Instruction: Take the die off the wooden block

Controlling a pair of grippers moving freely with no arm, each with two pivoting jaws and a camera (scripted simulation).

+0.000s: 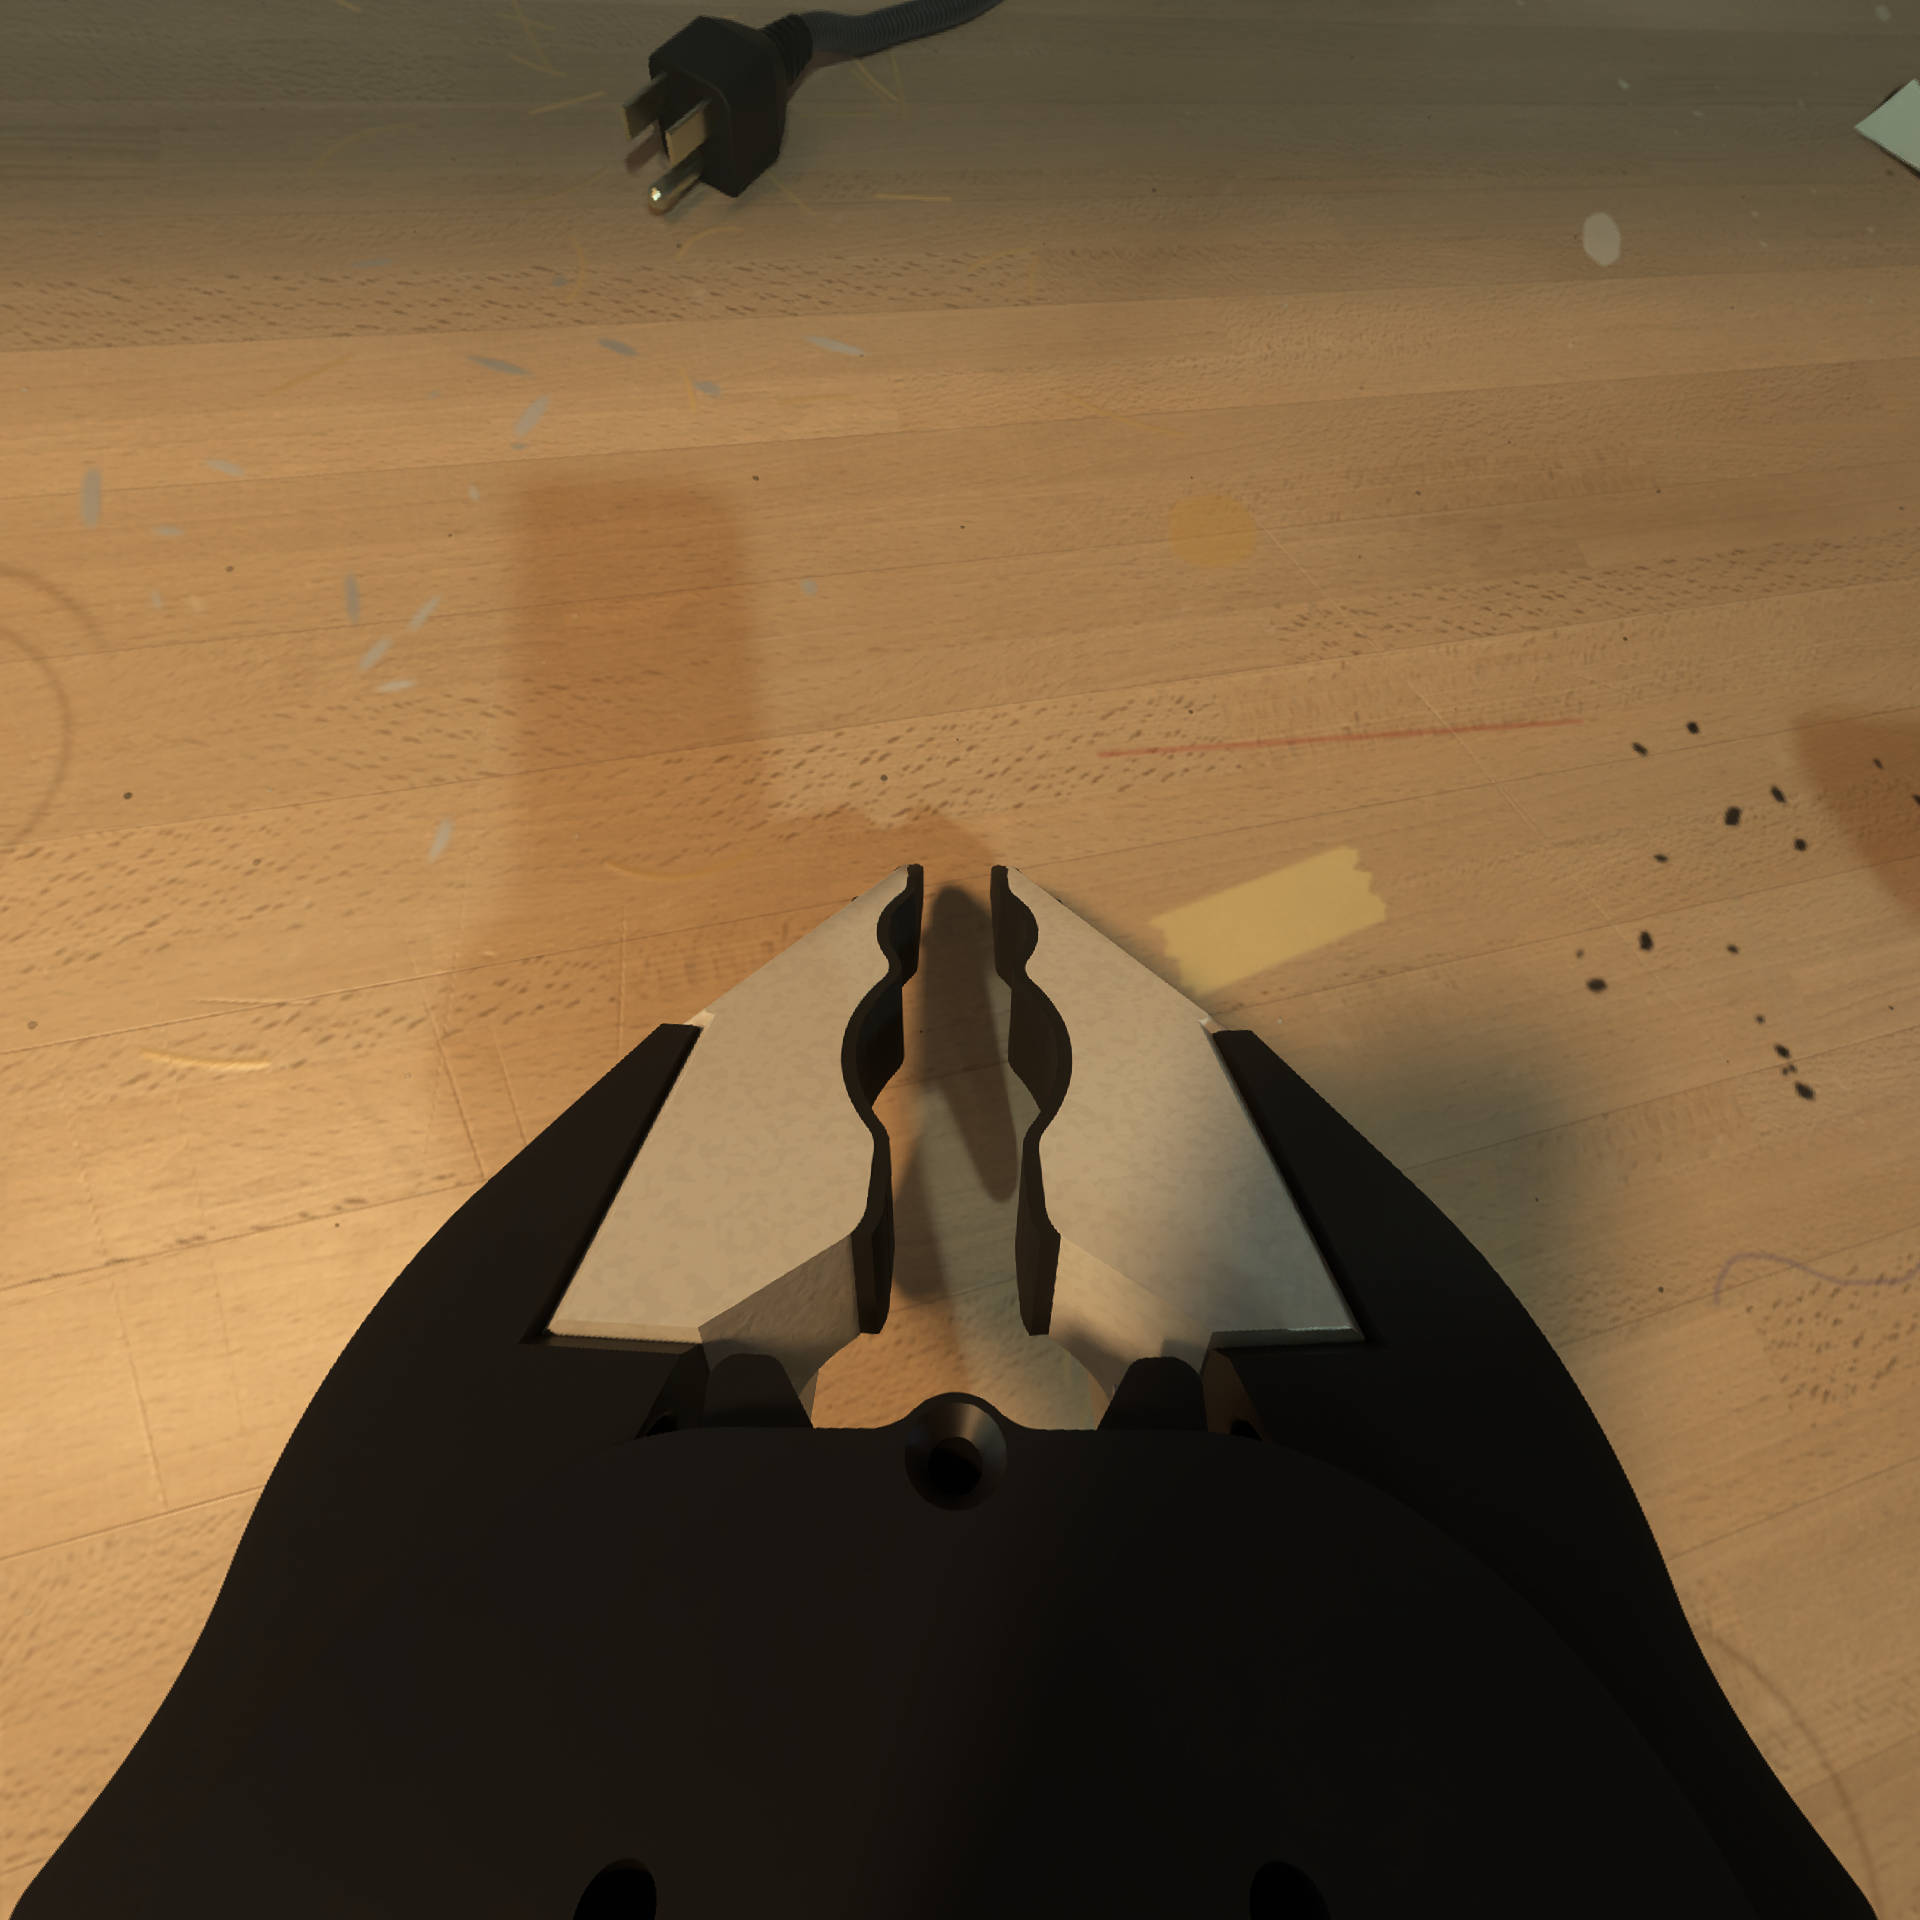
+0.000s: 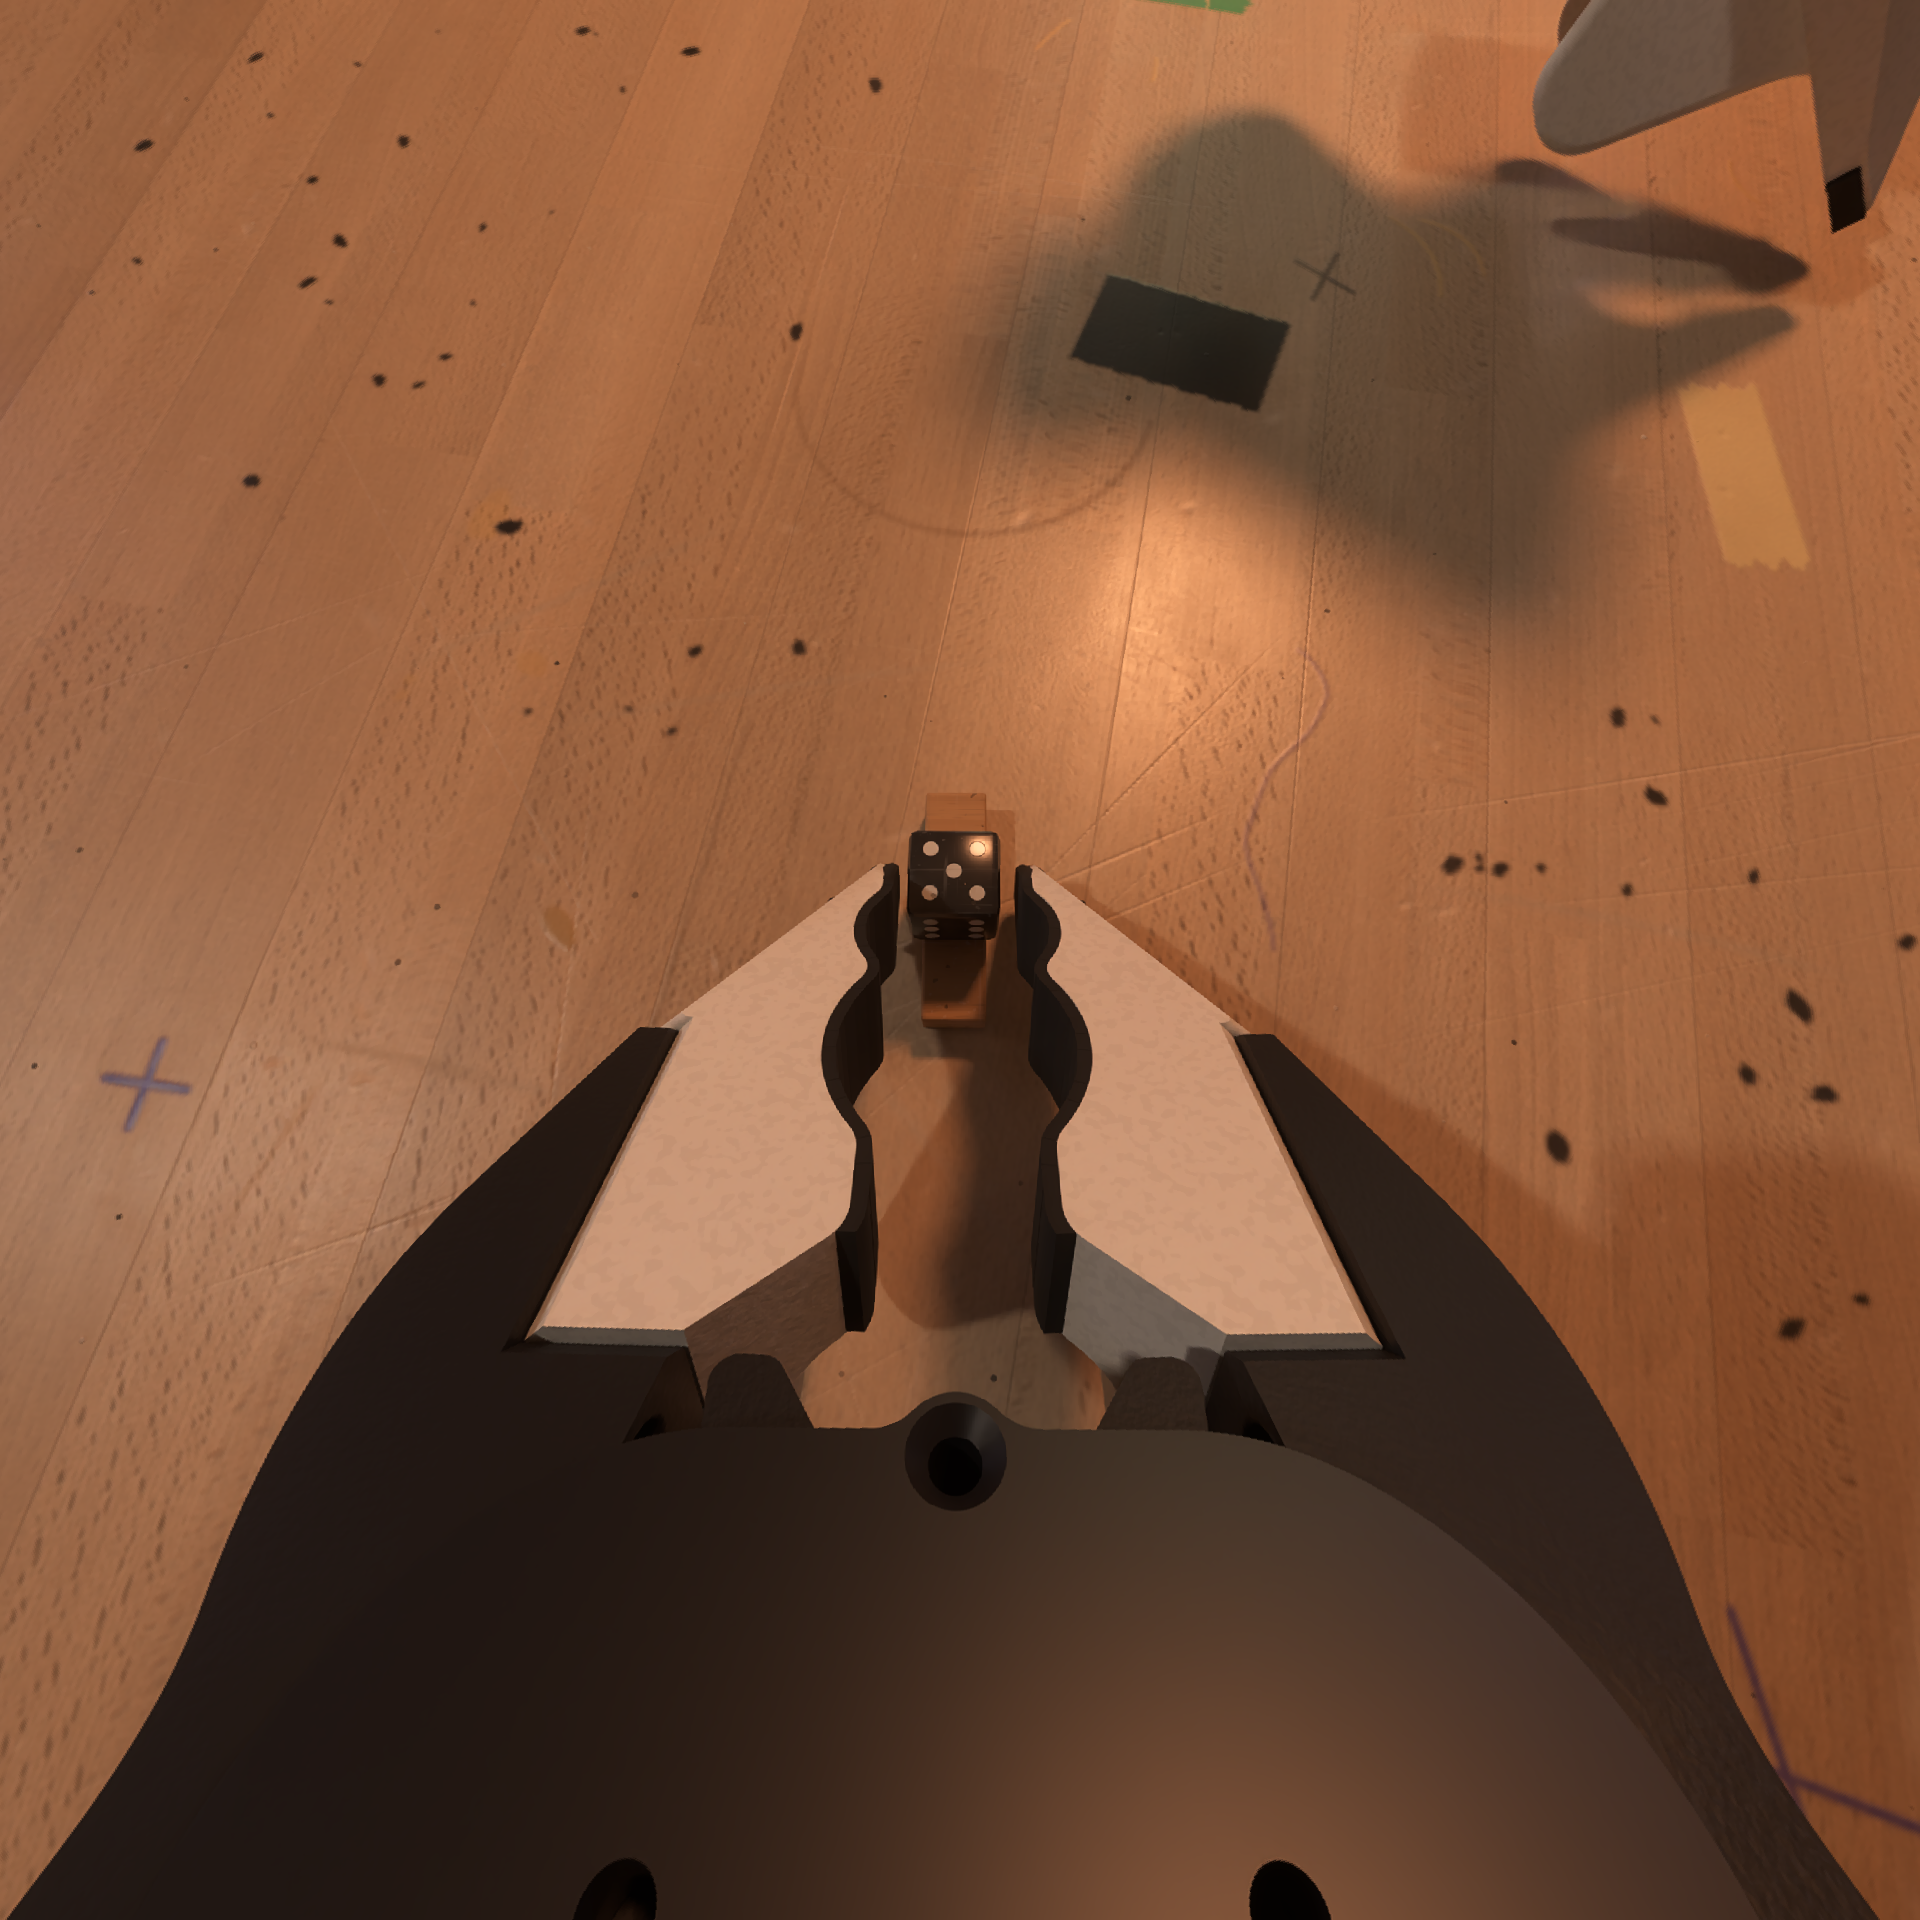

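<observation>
In the right wrist view a black die (image 2: 954,883) with white pips sits on a small upright wooden block (image 2: 954,987) standing on the wooden tabletop. My right gripper (image 2: 956,883) is open, with its fingertips on either side of the die at the die's height. A thin gap shows on each side, so the pads do not touch it. My left gripper (image 1: 956,883) hovers over bare tabletop with a narrow gap between its jaws and nothing in it. It also shows far off in the right wrist view (image 2: 1844,203). The die and the block do not show in the left wrist view.
A black power plug (image 1: 707,114) with its cord lies far ahead of the left gripper. Yellow tape strips (image 1: 1273,920) (image 2: 1745,478), a black tape patch (image 2: 1179,343) and a pale paper corner (image 1: 1896,125) lie flat on the table.
</observation>
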